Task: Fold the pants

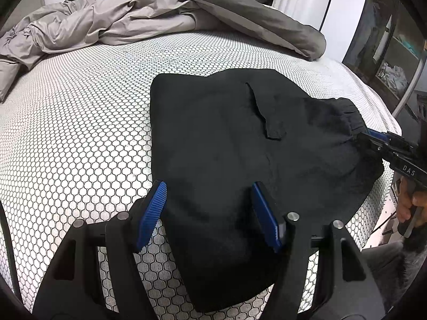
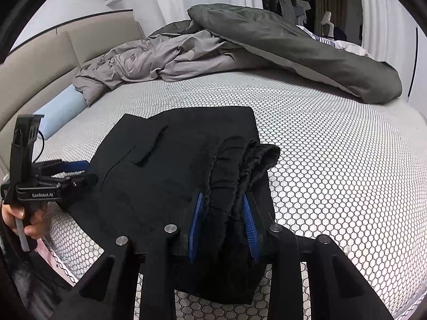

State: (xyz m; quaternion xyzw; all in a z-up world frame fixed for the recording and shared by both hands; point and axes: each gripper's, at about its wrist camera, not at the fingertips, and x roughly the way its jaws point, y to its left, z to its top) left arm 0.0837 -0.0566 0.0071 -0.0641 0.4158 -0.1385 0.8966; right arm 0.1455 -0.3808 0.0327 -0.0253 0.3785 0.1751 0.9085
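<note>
Both cams sit low w/ fisheye, close over the black pants [image 1: 226, 160] on the bed [image 1: 80, 133]. Left wrist cam looks fwd along the left tool [image 1: 209, 210], toward the rumpled grey duvet [image 1: 106, 21], right tool [image 1: 373, 138] in at its right edge. Right wrist cam looks along the right tool [image 2: 222, 229], same general direction, left tool [image 2: 77, 170] at its left edge. Both share pants, mattress, duvet.

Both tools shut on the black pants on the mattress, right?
Not quite. Only the right tool is shut on the black pants, pinching the bunched waistband, as the right wrist view shows. The left tool is open, its fingers spread over the fabric in the left wrist view. The pants do lie on the mattress.
</note>
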